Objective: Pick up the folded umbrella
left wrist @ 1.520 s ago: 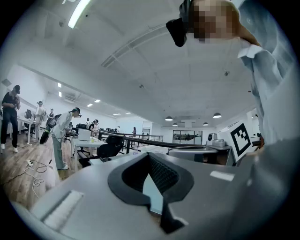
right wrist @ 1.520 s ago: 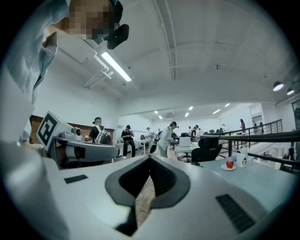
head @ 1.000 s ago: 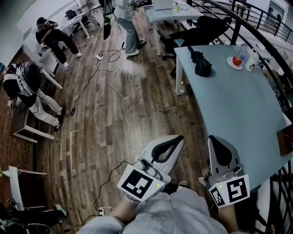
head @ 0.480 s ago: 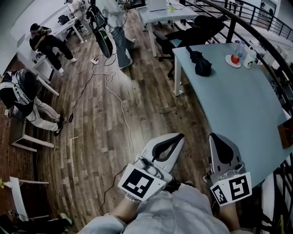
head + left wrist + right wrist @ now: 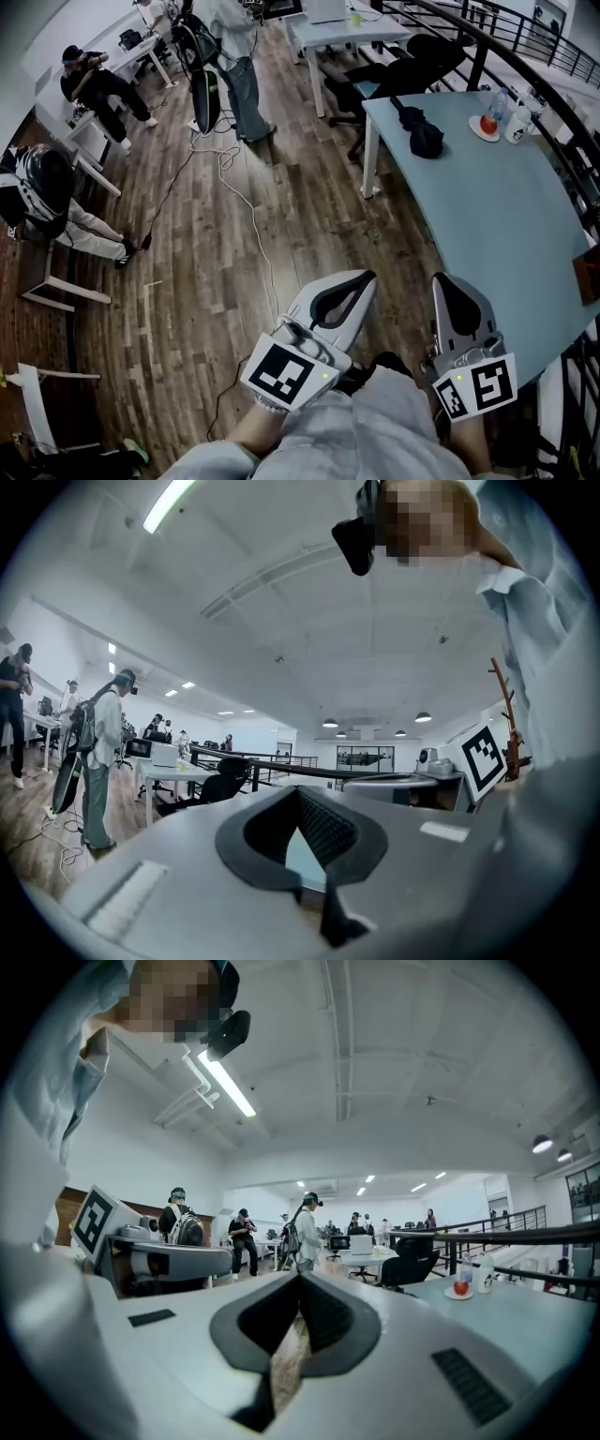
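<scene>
Umbrella (image 5: 419, 131), folded, black, lies on bench (image 5: 487, 225) at 1 o'clock, well apart from claws. At 5 o'clock, left claw (image 5: 368, 277) and right claw (image 5: 441, 279): jaws together, empty.

The head view looks steeply down over the left gripper (image 5: 372, 275) and right gripper (image 5: 440, 278), low in frame. Each gripper view faces level along its own jaws, close up; all three share the standing person (image 5: 246, 89).
</scene>
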`<state>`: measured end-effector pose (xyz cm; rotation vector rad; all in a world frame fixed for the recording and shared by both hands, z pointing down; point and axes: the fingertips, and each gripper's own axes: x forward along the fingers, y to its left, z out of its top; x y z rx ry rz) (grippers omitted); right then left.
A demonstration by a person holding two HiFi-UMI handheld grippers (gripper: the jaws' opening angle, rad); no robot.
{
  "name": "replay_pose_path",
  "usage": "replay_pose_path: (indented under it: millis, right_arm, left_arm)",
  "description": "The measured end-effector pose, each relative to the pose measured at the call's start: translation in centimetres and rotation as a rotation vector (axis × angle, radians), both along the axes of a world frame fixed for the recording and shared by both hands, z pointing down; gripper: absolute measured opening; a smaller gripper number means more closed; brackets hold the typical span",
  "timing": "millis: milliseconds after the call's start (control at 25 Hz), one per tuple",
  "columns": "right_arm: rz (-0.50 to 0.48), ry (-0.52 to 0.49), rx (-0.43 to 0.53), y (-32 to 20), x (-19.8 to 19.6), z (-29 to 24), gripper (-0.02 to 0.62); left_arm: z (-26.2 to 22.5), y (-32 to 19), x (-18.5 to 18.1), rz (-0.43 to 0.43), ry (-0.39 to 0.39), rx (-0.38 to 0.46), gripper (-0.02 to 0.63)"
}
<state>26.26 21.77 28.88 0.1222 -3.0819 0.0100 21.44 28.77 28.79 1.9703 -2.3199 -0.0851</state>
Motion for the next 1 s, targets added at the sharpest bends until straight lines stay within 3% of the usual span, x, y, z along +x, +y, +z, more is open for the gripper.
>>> replay_pose_path:
  millis: [520,1000]
  right_arm:
    - [-0.074,0.001,0.004,-1.1,-4.3,0.4,0.0]
    - [-0.191,-0.01,-0.018,-6.0,-14.1,0.6,0.0]
  left_arm:
    - [0.7,0.4,-4.0,-0.101,0.003,-0.009,0.005]
    - [0.6,-3.9,-12.6,-0.21,0.002,-0.019,0.005]
